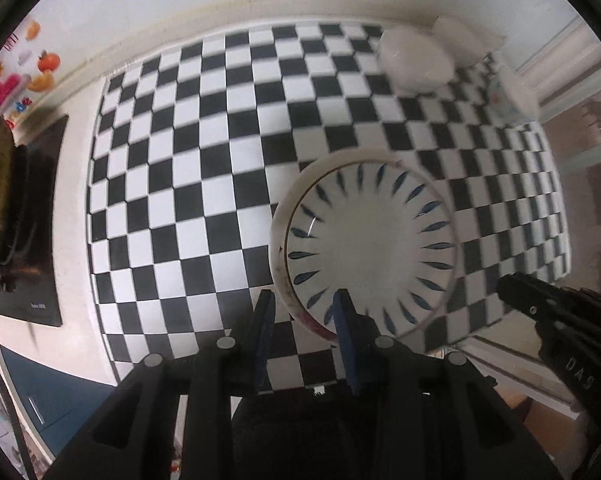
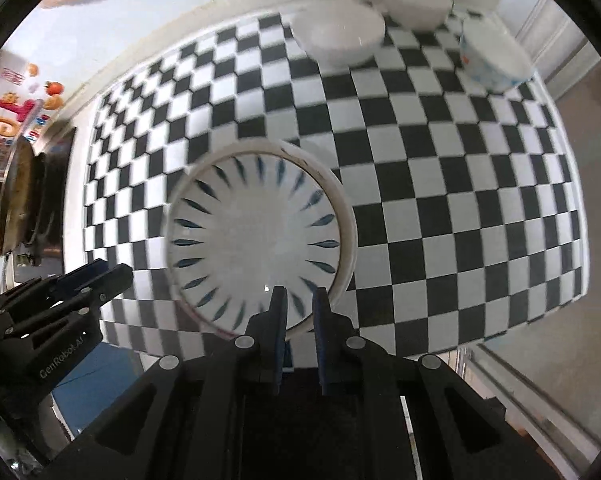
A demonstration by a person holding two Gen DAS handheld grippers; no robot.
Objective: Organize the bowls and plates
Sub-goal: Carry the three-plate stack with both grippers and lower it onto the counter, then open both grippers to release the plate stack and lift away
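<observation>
A white plate with blue leaf strokes [image 1: 370, 248] lies on top of a larger white plate [image 1: 278, 240] on the checkered cloth [image 1: 204, 168]. My left gripper [image 1: 303, 300] stands with its jaws apart around the near rim of the stack, the right jaw over the blue-stroked plate. In the right wrist view the same plate [image 2: 256, 236] lies just ahead of my right gripper [image 2: 299, 296], whose jaws straddle the plate's near rim with a small gap. Each gripper shows in the other's view, the right one [image 1: 516, 288] and the left one [image 2: 108, 274].
White bowls stand at the far right of the cloth [image 2: 340, 36] [image 2: 414, 0], with a blue-patterned bowl [image 2: 494, 56] beside them. A dark pan on a black hob [image 1: 4, 208] is at the left. The counter's front edge is close below the grippers.
</observation>
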